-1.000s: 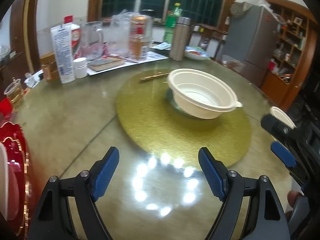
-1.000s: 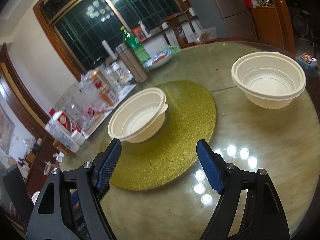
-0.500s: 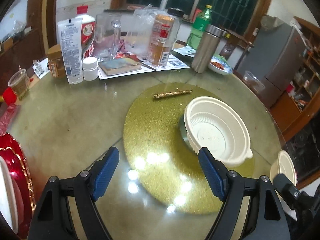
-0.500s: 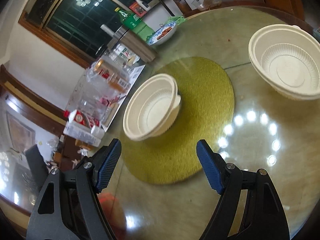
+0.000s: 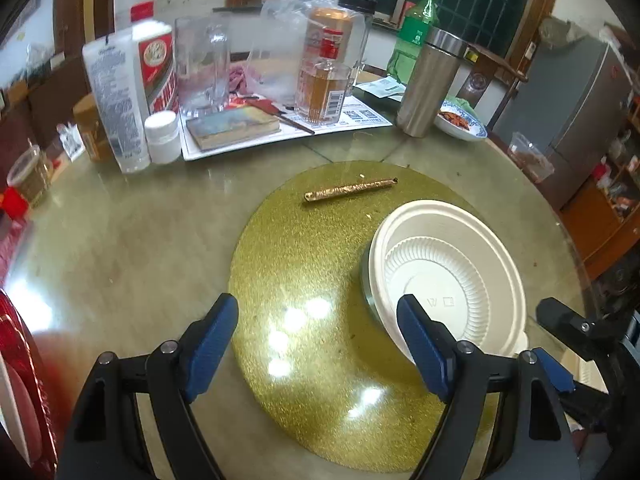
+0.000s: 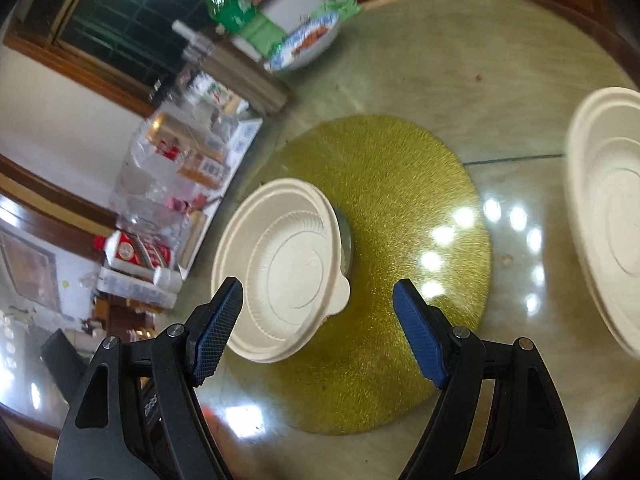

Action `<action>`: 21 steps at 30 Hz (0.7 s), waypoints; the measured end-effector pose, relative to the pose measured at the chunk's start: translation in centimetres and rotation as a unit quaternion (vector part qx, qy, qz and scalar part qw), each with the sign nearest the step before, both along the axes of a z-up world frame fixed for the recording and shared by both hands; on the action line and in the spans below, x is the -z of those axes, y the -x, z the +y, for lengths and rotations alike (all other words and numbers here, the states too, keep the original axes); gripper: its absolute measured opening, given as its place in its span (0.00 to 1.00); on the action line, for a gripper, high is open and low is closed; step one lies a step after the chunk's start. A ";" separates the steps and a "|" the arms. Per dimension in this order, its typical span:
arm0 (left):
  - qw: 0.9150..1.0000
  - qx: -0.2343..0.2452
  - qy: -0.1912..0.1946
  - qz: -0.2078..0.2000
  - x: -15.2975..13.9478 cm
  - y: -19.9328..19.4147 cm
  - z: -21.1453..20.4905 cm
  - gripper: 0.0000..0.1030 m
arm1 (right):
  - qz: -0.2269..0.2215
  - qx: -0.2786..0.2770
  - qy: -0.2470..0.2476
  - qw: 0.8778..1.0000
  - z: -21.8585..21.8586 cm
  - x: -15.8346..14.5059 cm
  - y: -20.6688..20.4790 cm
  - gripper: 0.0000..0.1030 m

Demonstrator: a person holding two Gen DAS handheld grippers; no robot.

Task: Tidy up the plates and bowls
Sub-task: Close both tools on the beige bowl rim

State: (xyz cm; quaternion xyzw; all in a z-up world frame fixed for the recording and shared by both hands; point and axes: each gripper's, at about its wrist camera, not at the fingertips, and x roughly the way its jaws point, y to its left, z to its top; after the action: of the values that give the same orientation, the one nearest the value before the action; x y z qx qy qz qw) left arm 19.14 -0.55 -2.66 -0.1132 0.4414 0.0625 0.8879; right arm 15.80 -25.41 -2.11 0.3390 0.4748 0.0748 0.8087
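In the left wrist view, the left gripper point(image 5: 318, 338) occupies the lower edge of the frame with its blue-padded jaws spread wide and nothing between them; it hangs above the near part of the gold round mat point(image 5: 320, 248). The right-hand pad overlaps the near rim of the white bowl point(image 5: 448, 284) in the picture, but whether it touches the bowl cannot be determined. This bowl sits on the right half of the mat, centre right of the frame, over a grey disc point(image 5: 365, 280) that shows at its left side. At the lower right edge, part of the right gripper point(image 5: 568, 344) is visible. A gold stick point(image 5: 351, 189) lies on the far part of the mat. Beyond it, across the upper frame, stand a white tube point(image 5: 116, 100), a small white jar point(image 5: 162, 136), a book point(image 5: 232, 126), a glass bottle of amber liquid point(image 5: 326, 84), a steel flask point(image 5: 428, 82) and a green bottle point(image 5: 414, 32). A red plate point(image 5: 24, 392) sits at the lower left edge. In the right wrist view, the right gripper point(image 6: 318, 328) also stands wide open and empty at the bottom of the frame. The same white bowl point(image 6: 280, 268) lies just beyond its left pad, left of centre. A second white bowl point(image 6: 608, 216) rests on the glass table point(image 6: 440, 72) at the right edge, well apart from the mat.
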 end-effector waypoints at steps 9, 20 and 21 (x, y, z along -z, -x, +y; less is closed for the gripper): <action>0.999 0.016 -0.027 0.021 0.9 -2.2 -1.3 0.78 | 0.008 0.001 0.034 0.999 0.0 -0.1 -1.9 0.69; 0.999 0.025 -0.015 0.033 2.1 -3.0 -1.7 0.68 | 0.024 -0.004 0.056 0.998 0.6 0.8 -3.1 0.47; 0.999 0.028 -0.013 0.034 2.1 -3.0 -1.8 0.68 | 0.024 -0.005 0.058 0.998 0.7 0.8 -3.1 0.47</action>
State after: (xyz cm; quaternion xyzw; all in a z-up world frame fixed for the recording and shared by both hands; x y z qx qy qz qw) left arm 22.16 -2.35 -4.80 -0.0871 0.4737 0.0466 0.8751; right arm 18.93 -24.70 -2.88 0.2907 0.4992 0.0431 0.8151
